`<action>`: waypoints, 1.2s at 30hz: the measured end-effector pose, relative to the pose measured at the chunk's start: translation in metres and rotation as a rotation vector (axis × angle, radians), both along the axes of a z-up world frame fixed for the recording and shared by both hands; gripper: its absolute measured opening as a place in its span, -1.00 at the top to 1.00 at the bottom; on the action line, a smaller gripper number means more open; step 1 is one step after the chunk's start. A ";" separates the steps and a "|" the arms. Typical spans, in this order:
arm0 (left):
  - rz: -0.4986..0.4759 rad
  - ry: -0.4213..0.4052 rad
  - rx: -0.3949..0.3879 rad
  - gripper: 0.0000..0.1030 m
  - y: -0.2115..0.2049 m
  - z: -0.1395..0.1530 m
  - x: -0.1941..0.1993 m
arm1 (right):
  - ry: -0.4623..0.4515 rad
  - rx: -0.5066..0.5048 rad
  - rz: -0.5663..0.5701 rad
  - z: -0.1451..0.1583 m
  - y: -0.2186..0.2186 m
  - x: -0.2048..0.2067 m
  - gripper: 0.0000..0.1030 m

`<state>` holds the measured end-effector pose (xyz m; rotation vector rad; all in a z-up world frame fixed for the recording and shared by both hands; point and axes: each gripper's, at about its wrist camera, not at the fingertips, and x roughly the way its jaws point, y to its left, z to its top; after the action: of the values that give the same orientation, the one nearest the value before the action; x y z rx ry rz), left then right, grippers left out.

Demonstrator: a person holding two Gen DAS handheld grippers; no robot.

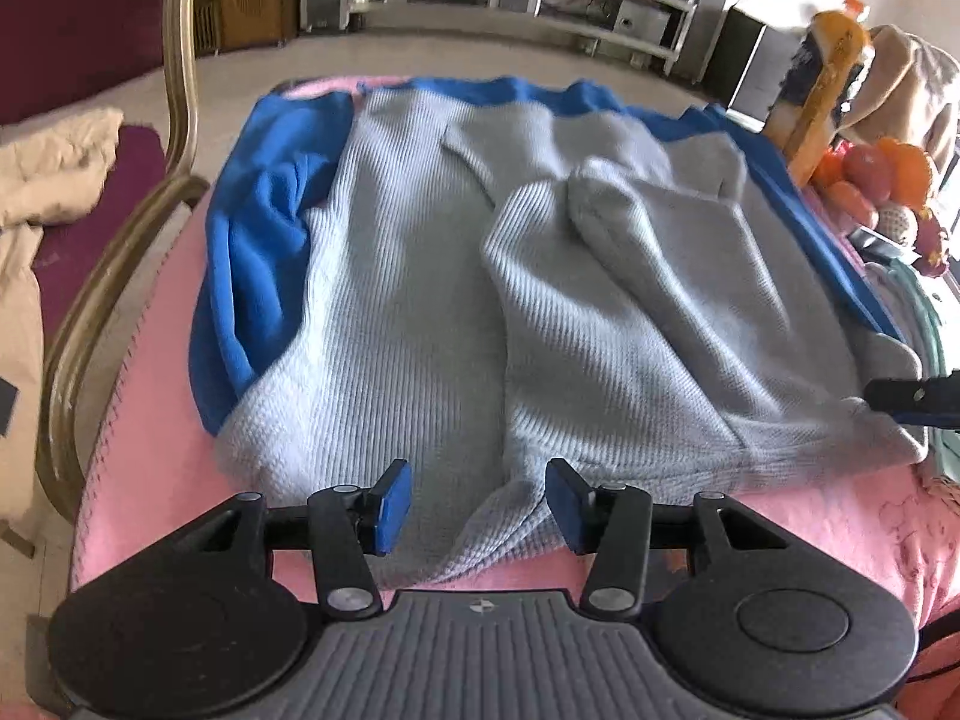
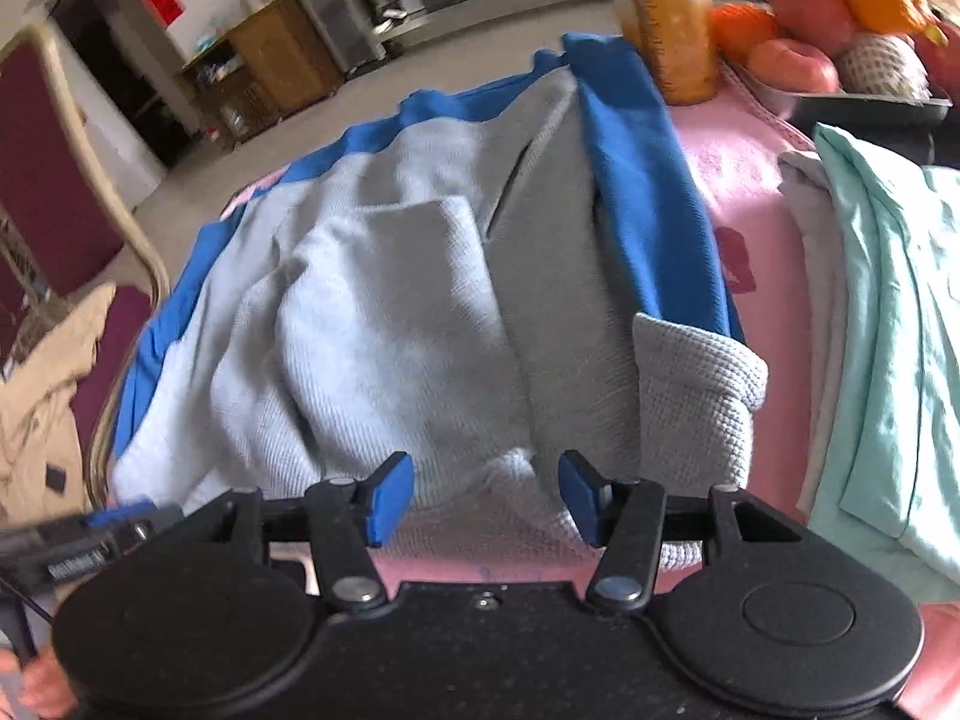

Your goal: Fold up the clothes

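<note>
A grey ribbed knit sweater (image 1: 420, 300) lies spread over a blue garment (image 1: 252, 240) on a pink tablecloth (image 1: 156, 420). Its sleeves are folded inward across the body. My left gripper (image 1: 478, 507) is open, its blue pads either side of the sweater's near hem. In the right wrist view the same grey sweater (image 2: 384, 324) lies over the blue garment (image 2: 648, 192), with a folded cuff (image 2: 696, 390) at the right. My right gripper (image 2: 486, 498) is open over the sweater's near edge. The right gripper's tip (image 1: 912, 399) shows at the left wrist view's right edge.
A gold-framed chair (image 1: 120, 252) with a beige coat (image 1: 48, 180) stands left of the table. Fruit (image 2: 840, 18) in a tray and an orange bottle (image 2: 672, 18) sit at the far right. Folded mint and white clothes (image 2: 882, 312) lie at the right.
</note>
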<state>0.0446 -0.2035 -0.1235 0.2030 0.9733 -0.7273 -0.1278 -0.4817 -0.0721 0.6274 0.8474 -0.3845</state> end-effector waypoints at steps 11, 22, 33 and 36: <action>-0.089 -0.007 0.035 0.06 -0.018 -0.017 -0.004 | 0.071 -0.020 0.013 -0.017 0.002 0.012 0.08; -0.164 -0.109 0.099 0.89 -0.019 -0.010 -0.033 | 0.045 -0.118 0.109 -0.008 0.023 0.005 0.84; -0.140 -0.076 0.095 0.63 -0.009 -0.010 -0.025 | 0.181 -0.105 0.114 -0.026 0.024 0.012 0.69; -0.119 -0.115 0.057 0.59 -0.005 0.010 -0.026 | 0.096 -0.077 0.067 -0.008 0.017 -0.002 0.46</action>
<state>0.0187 -0.2083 -0.1138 0.3510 0.8780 -0.7886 -0.1296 -0.4647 -0.0803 0.5108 0.9388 -0.3871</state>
